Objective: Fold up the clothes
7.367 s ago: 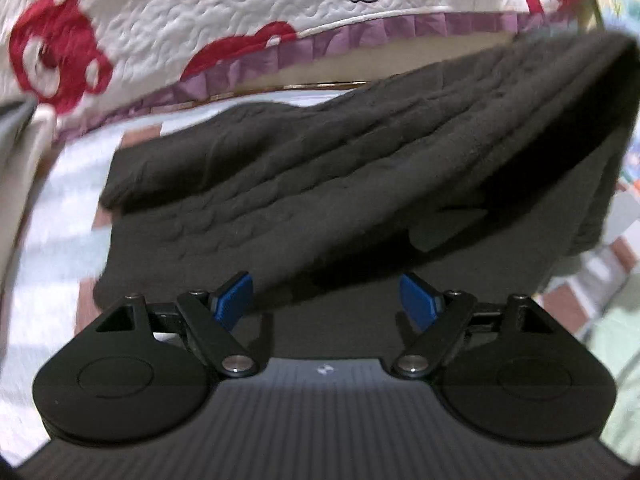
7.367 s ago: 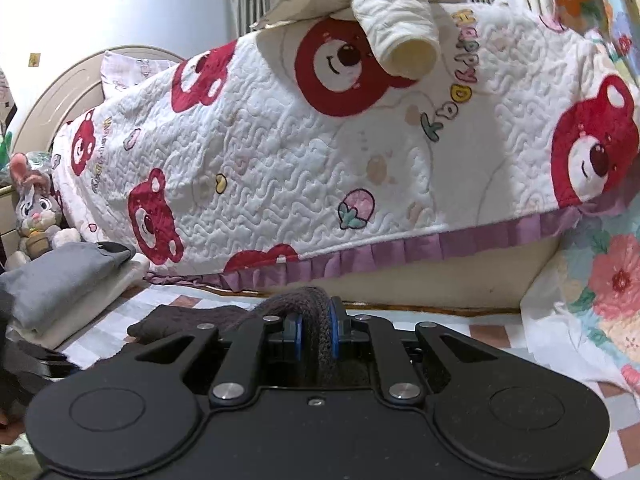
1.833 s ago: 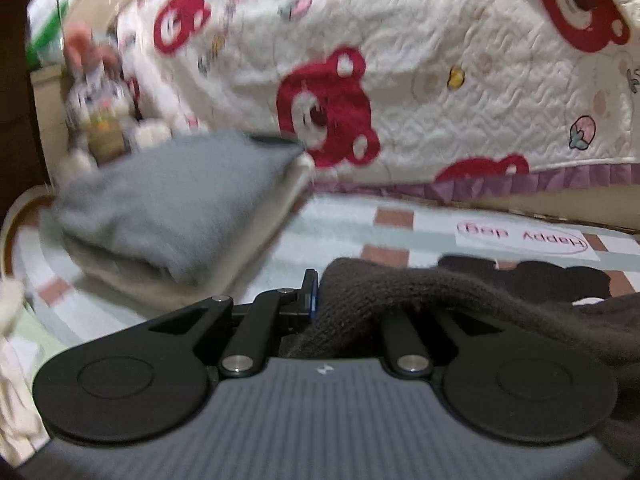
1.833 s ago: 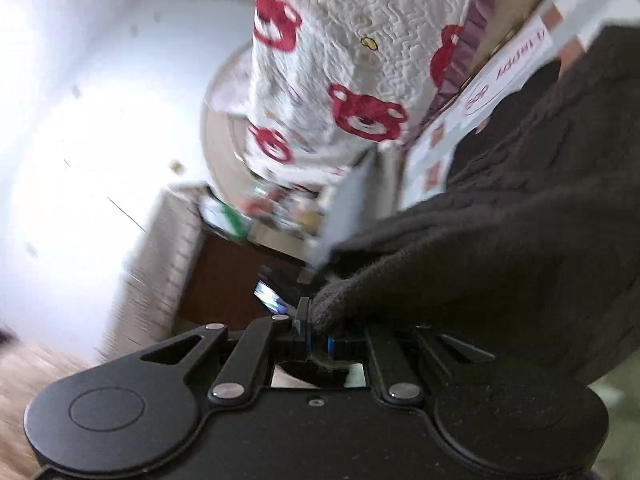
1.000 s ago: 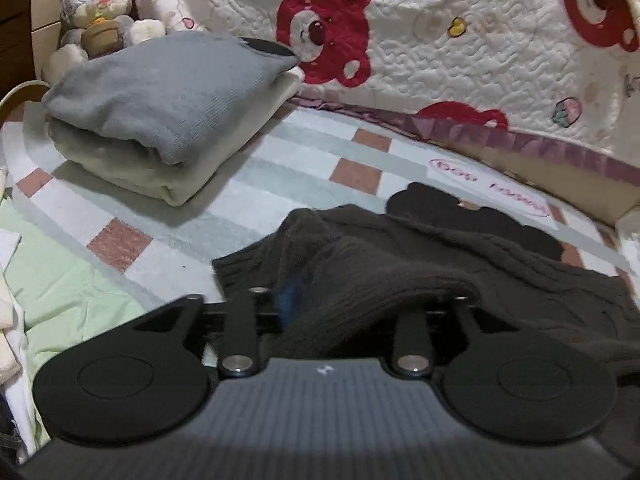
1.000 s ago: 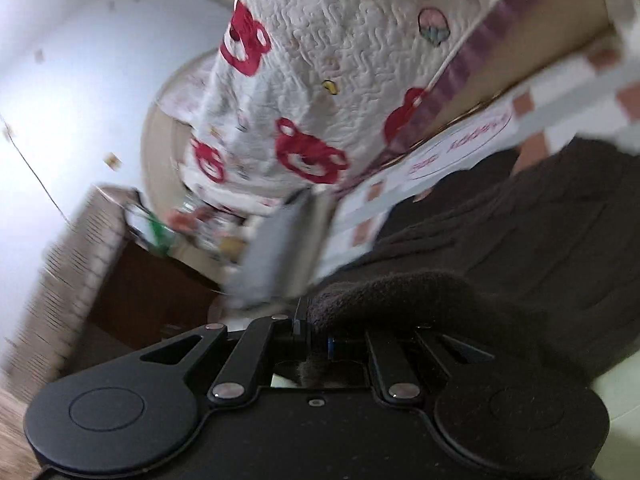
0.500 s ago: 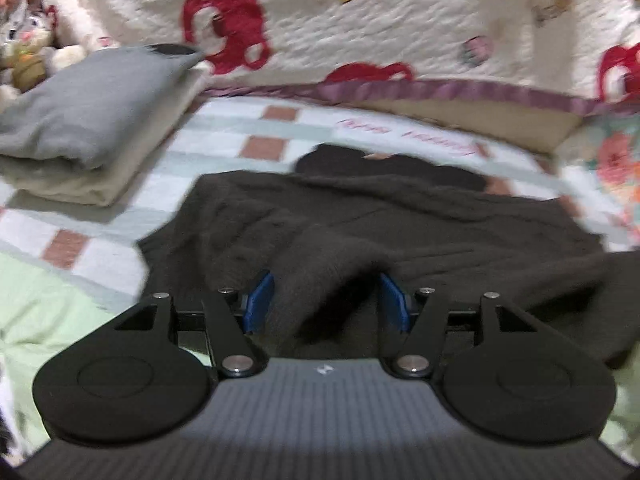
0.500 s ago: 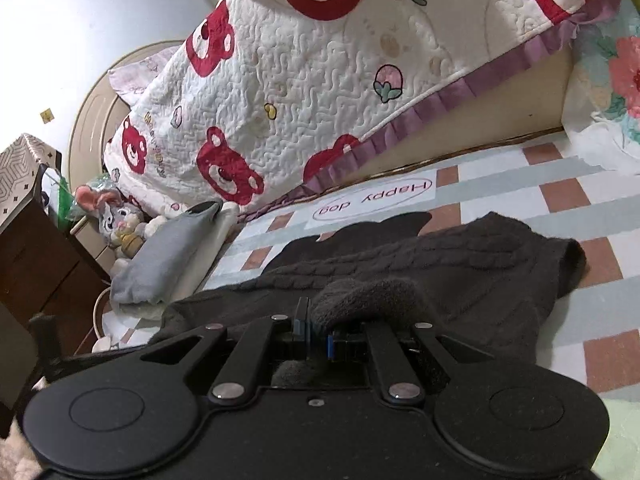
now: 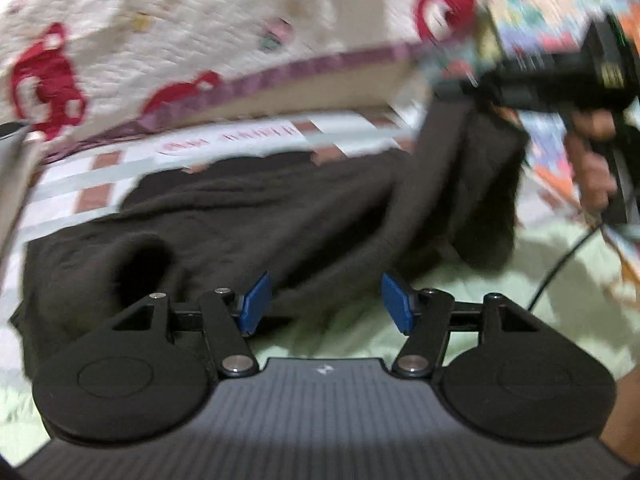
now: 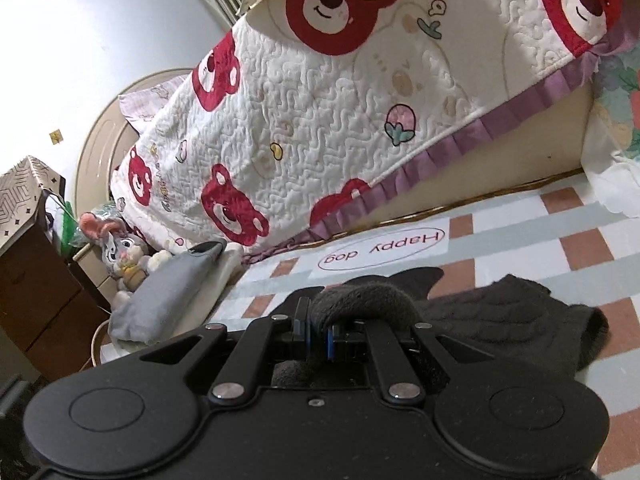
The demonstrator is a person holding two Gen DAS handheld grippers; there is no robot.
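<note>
Where the quilted bear-print bedspread (image 10: 340,120) fills the upper half of both views, its purple frill is seen hanging down to a checked mat (image 10: 520,240) marked "Happy dog". The dark brown knitted sweater (image 9: 260,216) is spread across the middle of the left wrist view, one end raised at centre right of that frame. A stack of folded clothes (image 10: 168,288), grey on top, is noted at lower left of the right wrist view, a plush rabbit (image 10: 120,248) just above it. The left gripper (image 9: 326,300) is held with jaws parted, nothing between them, at the sweater's near edge. The right gripper (image 10: 318,330) has jaws clenched on a sweater fold.
</note>
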